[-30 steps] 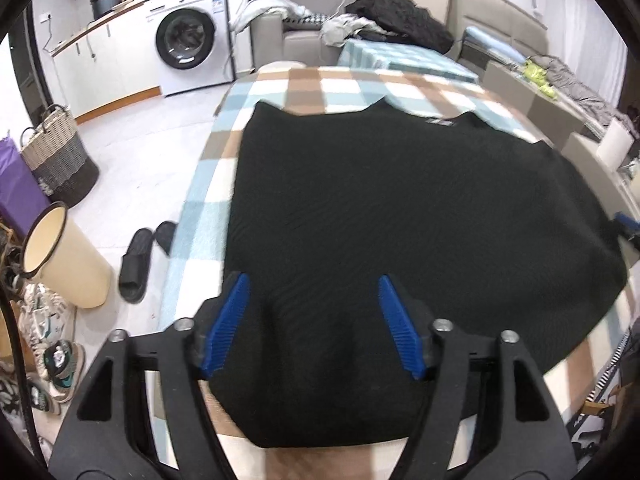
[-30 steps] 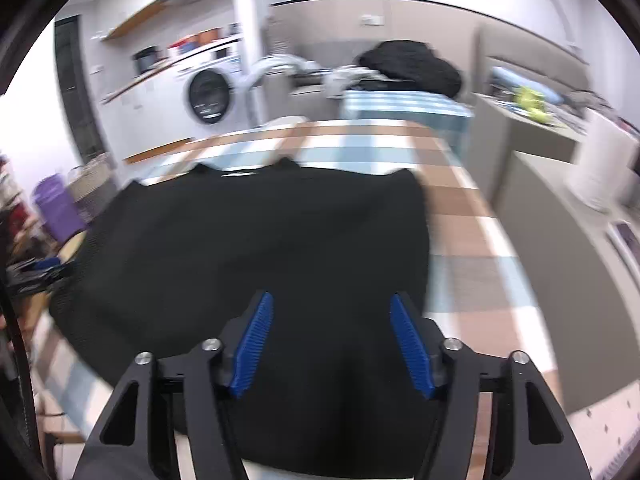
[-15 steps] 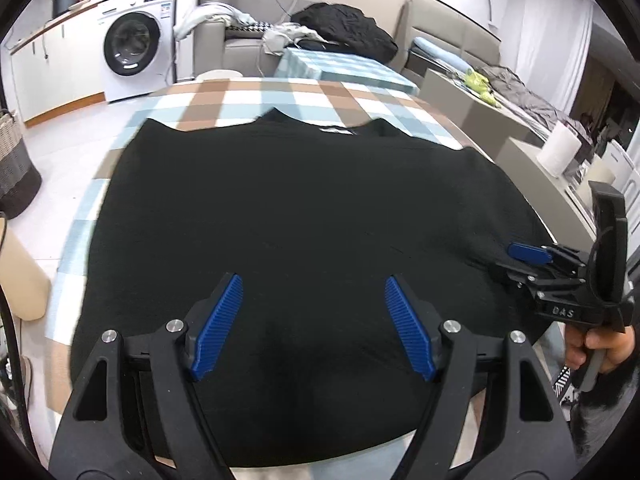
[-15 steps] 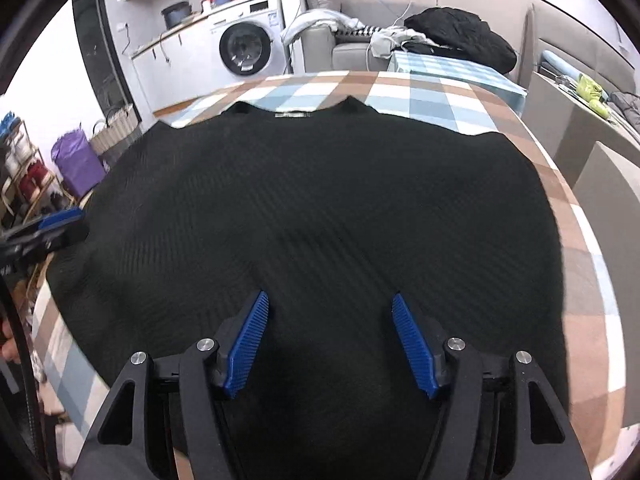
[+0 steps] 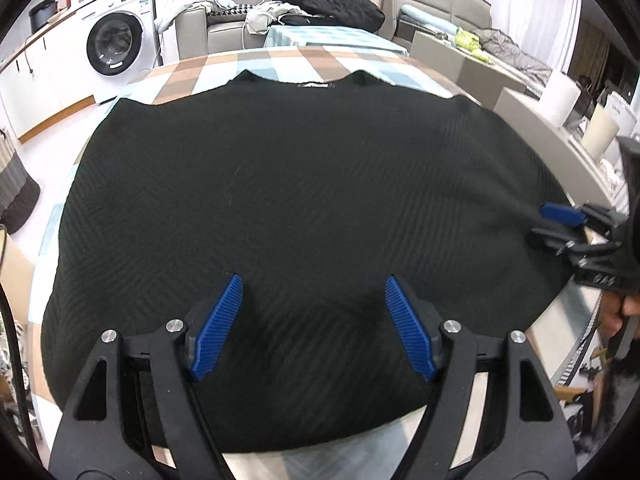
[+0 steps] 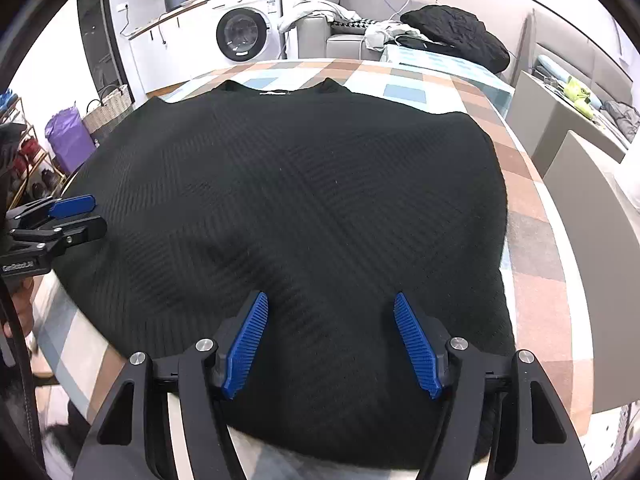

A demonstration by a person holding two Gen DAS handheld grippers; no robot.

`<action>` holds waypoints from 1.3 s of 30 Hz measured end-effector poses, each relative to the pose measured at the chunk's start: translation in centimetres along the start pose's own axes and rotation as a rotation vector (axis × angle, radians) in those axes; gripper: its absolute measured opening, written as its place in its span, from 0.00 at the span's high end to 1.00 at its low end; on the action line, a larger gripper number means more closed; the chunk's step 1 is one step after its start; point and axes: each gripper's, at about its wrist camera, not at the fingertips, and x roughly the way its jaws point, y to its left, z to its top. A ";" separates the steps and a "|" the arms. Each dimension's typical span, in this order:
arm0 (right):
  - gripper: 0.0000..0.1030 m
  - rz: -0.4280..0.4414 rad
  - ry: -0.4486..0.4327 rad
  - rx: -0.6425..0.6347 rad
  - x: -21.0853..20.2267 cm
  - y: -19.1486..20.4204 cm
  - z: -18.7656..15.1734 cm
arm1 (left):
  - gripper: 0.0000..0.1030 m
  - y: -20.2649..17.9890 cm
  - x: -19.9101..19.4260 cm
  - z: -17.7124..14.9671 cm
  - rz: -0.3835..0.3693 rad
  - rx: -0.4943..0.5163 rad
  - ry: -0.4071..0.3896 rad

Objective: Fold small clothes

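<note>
A black knitted top [image 5: 300, 184] lies spread flat on a checked tablecloth [image 5: 280, 60], with its neckline at the far side. My left gripper [image 5: 314, 284] hovers open over the near hem, nothing between its blue pads. The right gripper [image 5: 548, 226] shows at the top's right edge in this view. In the right wrist view the black top [image 6: 312, 184] fills the table, and my right gripper [image 6: 331, 298] stands open above its near hem with nothing held. There the left gripper [image 6: 98, 215] sits at the top's left edge, held by a hand.
Beyond the table stand a washing machine [image 6: 240, 36] and a sofa piled with dark clothes [image 5: 328, 0]. A wicker basket [image 6: 108, 112] and a purple bag [image 6: 68, 136] are on the floor to the left. Grey cabinets [image 6: 580, 200] and paper rolls [image 5: 560, 96] flank the right.
My left gripper has swung right from the table's left side to over the top's near hem. My right gripper has sunk closer to the fabric. Each gripper now shows in the other's view.
</note>
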 end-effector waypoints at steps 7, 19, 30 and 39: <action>0.35 0.032 -0.043 0.109 -3.3 -2.7 -2.1 | 0.30 3.5 -2.2 -1.5 0.057 -0.055 -0.024; 0.33 0.077 -0.082 0.204 -3.6 -4.2 -3.3 | 0.25 12.0 -6.6 -4.2 0.211 -0.211 -0.083; 0.26 0.148 -0.096 0.275 -3.3 -5.1 -3.5 | 0.25 12.6 -5.1 -5.1 0.162 -0.224 -0.050; 0.04 0.101 -0.086 0.192 -2.4 -2.9 -3.6 | 0.23 12.3 -4.5 -4.8 0.149 -0.232 -0.046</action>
